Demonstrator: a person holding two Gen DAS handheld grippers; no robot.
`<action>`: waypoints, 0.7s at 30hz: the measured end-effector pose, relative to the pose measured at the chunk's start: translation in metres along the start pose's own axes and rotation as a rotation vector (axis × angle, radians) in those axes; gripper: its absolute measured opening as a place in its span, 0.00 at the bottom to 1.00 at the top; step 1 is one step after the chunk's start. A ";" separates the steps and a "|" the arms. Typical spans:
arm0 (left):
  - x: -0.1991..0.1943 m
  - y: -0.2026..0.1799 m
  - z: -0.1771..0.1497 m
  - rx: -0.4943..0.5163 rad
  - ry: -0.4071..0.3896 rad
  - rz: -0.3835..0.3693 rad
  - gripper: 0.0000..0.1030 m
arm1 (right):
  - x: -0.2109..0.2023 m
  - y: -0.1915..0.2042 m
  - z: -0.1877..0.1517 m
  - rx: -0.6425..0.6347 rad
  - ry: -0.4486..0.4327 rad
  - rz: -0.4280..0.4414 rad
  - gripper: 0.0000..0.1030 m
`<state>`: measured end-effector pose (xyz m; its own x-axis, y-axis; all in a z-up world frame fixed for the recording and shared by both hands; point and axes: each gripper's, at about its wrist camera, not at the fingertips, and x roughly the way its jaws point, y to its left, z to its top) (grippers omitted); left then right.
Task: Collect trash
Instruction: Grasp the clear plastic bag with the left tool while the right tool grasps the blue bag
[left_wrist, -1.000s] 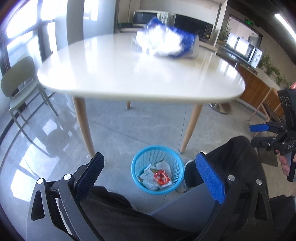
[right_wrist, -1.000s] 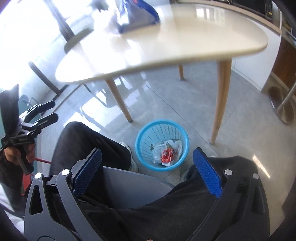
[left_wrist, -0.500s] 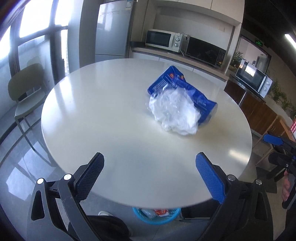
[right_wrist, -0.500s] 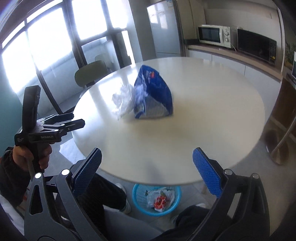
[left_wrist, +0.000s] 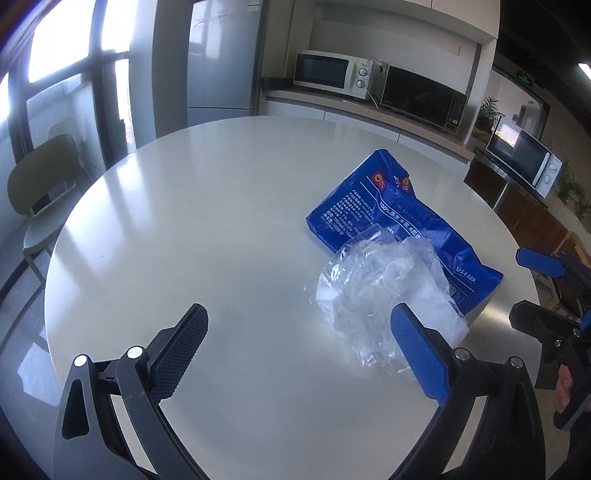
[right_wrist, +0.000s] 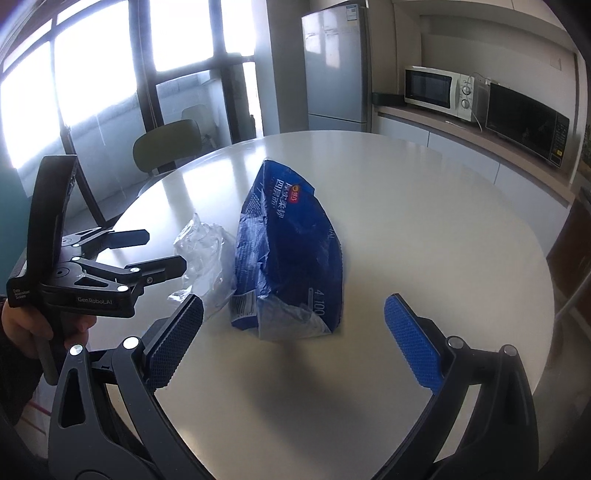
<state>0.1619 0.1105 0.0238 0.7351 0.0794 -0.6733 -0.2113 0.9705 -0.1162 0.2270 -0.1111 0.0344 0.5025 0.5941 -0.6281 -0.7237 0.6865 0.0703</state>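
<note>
A kitchen's round white bench (left_wrist: 221, 229) now fills view, no longer the floor basket: both grippers, left gripper (left_wrist: 299, 350) and right gripper (right_wrist: 293, 341), have risen, spread and empty. Clear plastic wrap (left_wrist: 384, 291) and blue bag (right_wrist: 291, 251) lie just ahead, ready for grabbing.

Office pantry: microwaves (left_wrist: 326, 74), fridge (right_wrist: 335, 66), round table (left_wrist: 221, 229).
</note>
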 end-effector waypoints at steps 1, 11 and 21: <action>0.002 0.001 0.003 0.000 -0.002 0.001 0.94 | 0.006 -0.004 0.002 0.018 0.011 -0.004 0.90; 0.017 -0.014 0.018 0.071 0.008 -0.063 0.94 | 0.044 -0.018 -0.007 0.090 0.102 0.014 0.36; 0.027 -0.024 0.020 0.100 0.039 -0.148 0.94 | 0.034 -0.031 -0.017 0.136 0.106 0.001 0.22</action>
<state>0.1993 0.0941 0.0232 0.7277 -0.0729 -0.6820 -0.0358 0.9889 -0.1440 0.2591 -0.1190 -0.0022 0.4439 0.5521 -0.7058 -0.6496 0.7408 0.1709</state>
